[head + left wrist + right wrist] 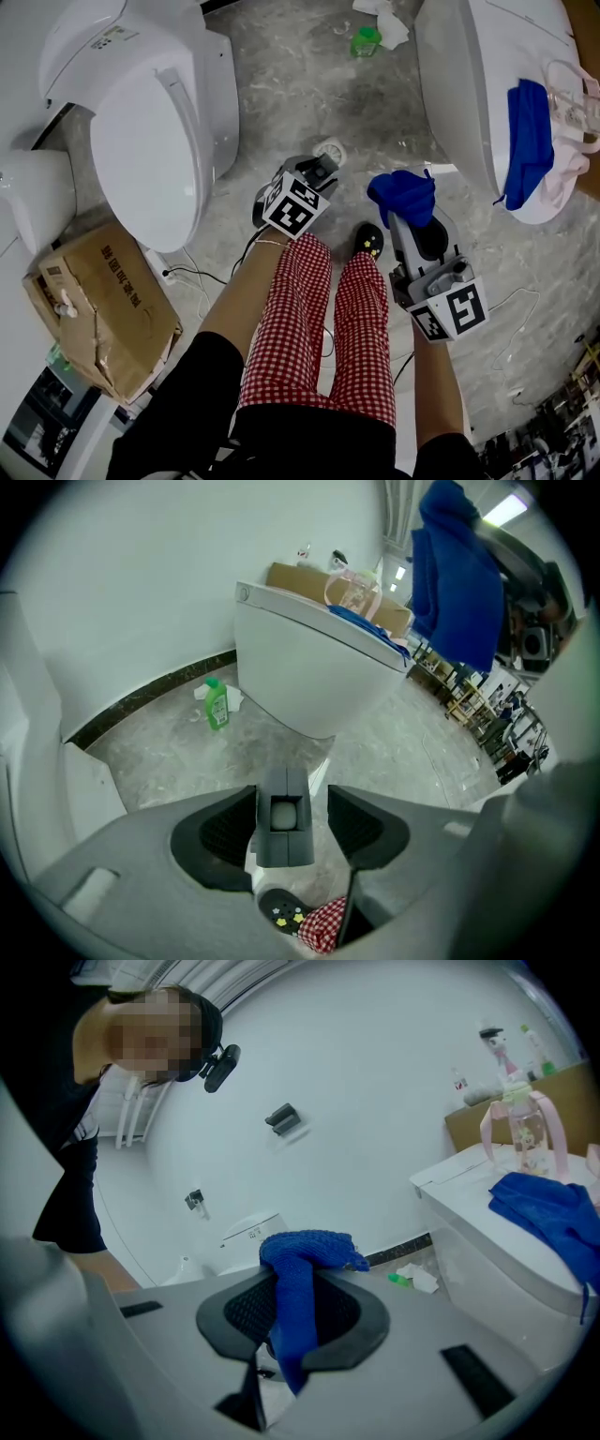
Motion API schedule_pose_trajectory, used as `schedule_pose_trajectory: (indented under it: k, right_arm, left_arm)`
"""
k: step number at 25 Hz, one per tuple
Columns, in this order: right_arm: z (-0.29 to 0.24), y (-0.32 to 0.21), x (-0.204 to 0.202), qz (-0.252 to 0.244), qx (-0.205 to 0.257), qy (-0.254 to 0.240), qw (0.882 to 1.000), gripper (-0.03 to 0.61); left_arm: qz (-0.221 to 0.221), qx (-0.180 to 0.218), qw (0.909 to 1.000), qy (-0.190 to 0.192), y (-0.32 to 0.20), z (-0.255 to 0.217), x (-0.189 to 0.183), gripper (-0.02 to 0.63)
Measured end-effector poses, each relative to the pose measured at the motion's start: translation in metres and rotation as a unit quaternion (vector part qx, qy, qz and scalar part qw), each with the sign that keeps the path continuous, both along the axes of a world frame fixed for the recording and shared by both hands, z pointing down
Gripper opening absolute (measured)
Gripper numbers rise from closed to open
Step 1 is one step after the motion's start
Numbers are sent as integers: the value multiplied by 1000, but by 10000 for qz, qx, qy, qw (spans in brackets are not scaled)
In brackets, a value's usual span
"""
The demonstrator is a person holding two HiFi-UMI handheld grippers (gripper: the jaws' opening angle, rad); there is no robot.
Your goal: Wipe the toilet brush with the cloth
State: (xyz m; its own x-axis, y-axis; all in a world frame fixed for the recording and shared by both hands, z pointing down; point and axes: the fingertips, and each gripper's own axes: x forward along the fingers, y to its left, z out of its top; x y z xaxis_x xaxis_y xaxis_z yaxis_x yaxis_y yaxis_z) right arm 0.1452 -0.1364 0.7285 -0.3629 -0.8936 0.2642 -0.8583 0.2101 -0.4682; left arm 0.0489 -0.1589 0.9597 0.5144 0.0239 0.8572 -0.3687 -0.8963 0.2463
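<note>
Largest in the head view: a white closed-lid toilet (pixel 155 141) on a grey mottled floor (pixel 281 84). Well to that toilet's right, a second white toilet (pixel 469 84) with a loose blue cloth (pixel 528 141) draped over its lid. Just below the first toilet, a torn brown cardboard box (pixel 103 309). To the toilet's lower right, red-and-white checked trouser legs (pixel 328 319).

Just right of the toilet's bowl, the left hand-held gripper (pixel 317 173) (pixel 292 803). Jaws a narrow way apart, set round the grey square-sectioned toilet brush (pixel 284 817) with its white round inset, one pad flush against it.

Farther right of the toilet, the right hand-held gripper (pixel 405 202) (pixel 295 1321). Jaws pinched together on a bunched blue knitted wiping cloth (pixel 403 192) (pixel 302 1260), held apart from the brush.

Up and right of the toilet, a small green plastic bottle (pixel 366 40) (pixel 217 705) on the floor.
</note>
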Motion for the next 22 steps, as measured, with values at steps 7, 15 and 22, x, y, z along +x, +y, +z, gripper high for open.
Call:
schedule_pose_trajectory:
  k: [7,15,22]
  right_arm:
    - [3,6,12,98,-30,-41,9999,74]
    - [7,13,29,287,-50,-40,9996,74]
    - [11,20,39,377,-106,-16,9992,74]
  left_arm:
    - [166,-84,9991,-373,-1,13,3,224]
    - [265,-197,9970,-701,2,28,2,225]
    - [104,-406,9949,-922,3,44,-1,225]
